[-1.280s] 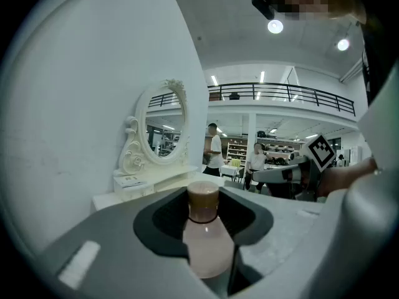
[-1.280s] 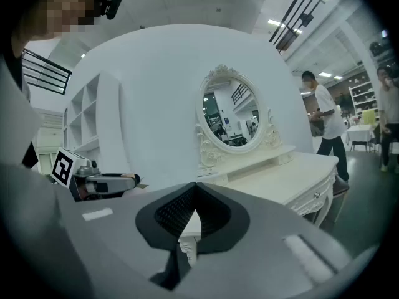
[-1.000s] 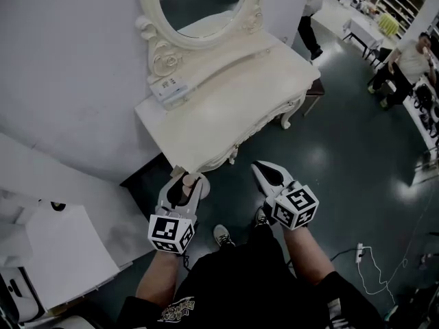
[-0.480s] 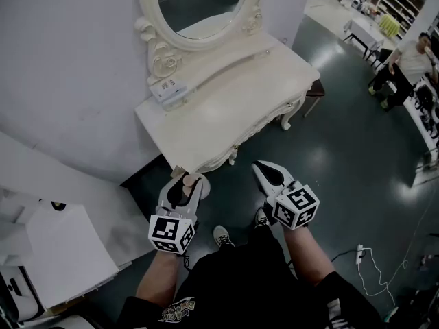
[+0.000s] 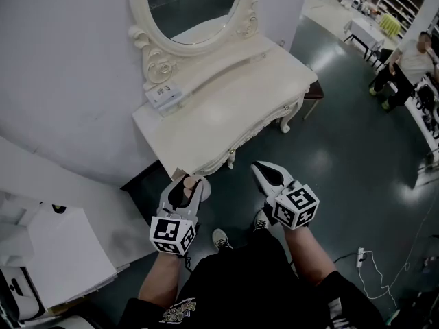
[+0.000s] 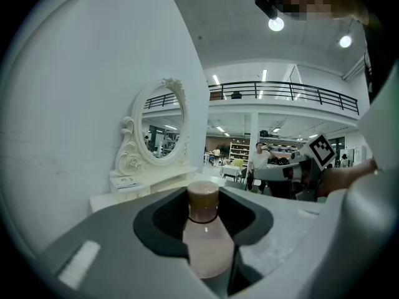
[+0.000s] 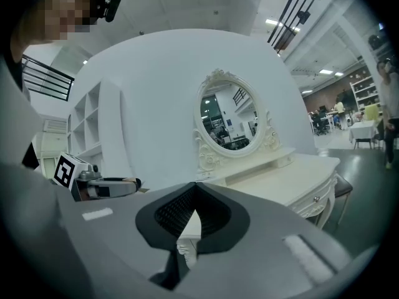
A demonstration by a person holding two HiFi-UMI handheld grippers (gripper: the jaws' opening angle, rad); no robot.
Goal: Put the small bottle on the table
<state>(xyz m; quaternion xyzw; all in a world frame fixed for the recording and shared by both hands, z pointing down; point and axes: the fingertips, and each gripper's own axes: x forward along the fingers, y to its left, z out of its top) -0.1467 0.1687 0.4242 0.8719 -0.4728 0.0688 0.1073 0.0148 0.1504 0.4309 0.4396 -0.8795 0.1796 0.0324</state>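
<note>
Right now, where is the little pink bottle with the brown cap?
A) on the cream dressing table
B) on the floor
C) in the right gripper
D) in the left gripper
D: the left gripper view shows the left gripper shut on the small pink bottle with the brown cap.

An oval mirror (image 5: 195,5) in a carved cream frame is set against the white wall (image 5: 62,67), above the rear edge of the table (image 5: 233,108). A small white box (image 5: 167,96) lies by the table's back left corner. A dark stool (image 5: 312,94) is seen just beside its right end. A power strip (image 5: 360,256) lies on the dark floor (image 5: 357,156).
</note>
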